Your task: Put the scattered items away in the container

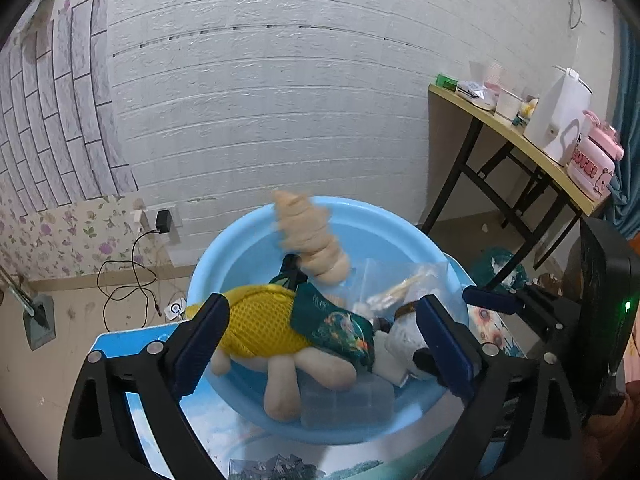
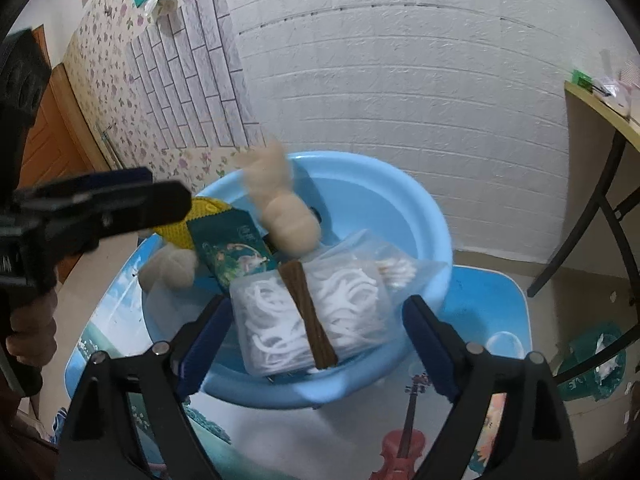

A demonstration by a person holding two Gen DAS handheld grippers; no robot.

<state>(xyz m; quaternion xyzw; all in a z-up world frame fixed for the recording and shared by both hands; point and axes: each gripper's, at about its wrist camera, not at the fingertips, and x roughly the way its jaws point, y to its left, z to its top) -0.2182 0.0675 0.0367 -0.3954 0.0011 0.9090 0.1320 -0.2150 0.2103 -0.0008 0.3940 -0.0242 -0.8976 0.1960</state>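
A light blue basin [image 1: 256, 236] stands on a small blue picture-printed table [image 1: 132, 338]. In it lie a plush toy in a yellow mesh top [image 1: 260, 320], a dark green packet [image 1: 340, 328], a clear bag of white strips [image 2: 312, 320] with a brown stick [image 2: 308, 316] on top, and a clear box [image 1: 348, 400]. A beige plush piece [image 1: 308, 236] is blurred above the basin, touching no gripper. My left gripper [image 1: 324, 344] is open over the basin's near side. My right gripper [image 2: 316, 344] is open around the bag without touching it.
A white brick wall stands behind. A wooden desk [image 1: 520, 140] at the right holds cups, a white kettle and a pink bottle. A charger and black cable [image 1: 132, 280] lie on the floor at the left. A green bag [image 2: 596, 364] lies on the floor.
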